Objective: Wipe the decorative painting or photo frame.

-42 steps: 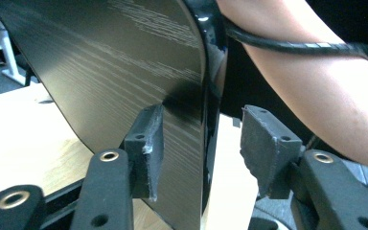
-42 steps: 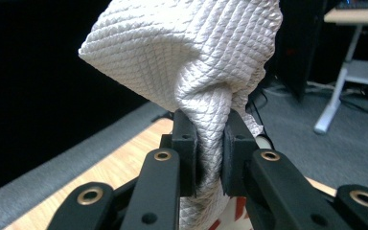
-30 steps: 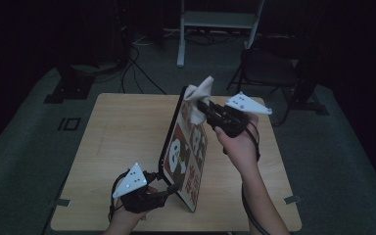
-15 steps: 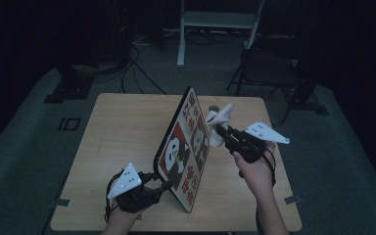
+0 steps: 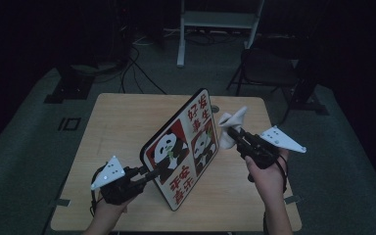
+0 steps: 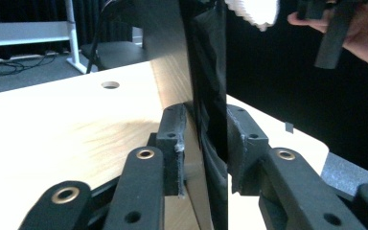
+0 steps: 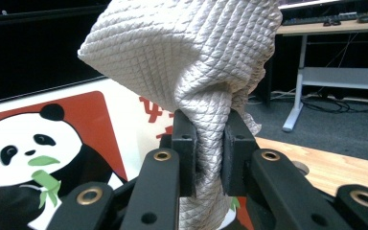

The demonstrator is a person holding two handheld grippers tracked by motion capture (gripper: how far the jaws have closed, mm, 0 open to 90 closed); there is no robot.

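Note:
A board (image 5: 181,147) printed with pandas and red characters stands on edge on the wooden table (image 5: 117,122), leaning back. My left gripper (image 5: 154,172) is shut on its lower near edge. In the left gripper view the jaws (image 6: 203,143) clamp the thin dark edge of the board (image 6: 206,91). My right gripper (image 5: 231,132) is shut on a bunched white quilted cloth (image 5: 229,123) beside the board's right face. In the right gripper view the cloth (image 7: 187,52) rises from my gripper (image 7: 210,153), with the panda board (image 7: 52,139) just behind it.
A round hole (image 5: 215,107) sits in the table near its far edge. Beyond the table stand a dark folding chair (image 5: 269,68) and a white desk frame (image 5: 220,22), and cables run over the grey floor (image 5: 39,127).
The right gripper has drawn the cloth down and to the right along the board's face. The board now leans back further, showing more of its printed side. The left gripper has shifted slightly left.

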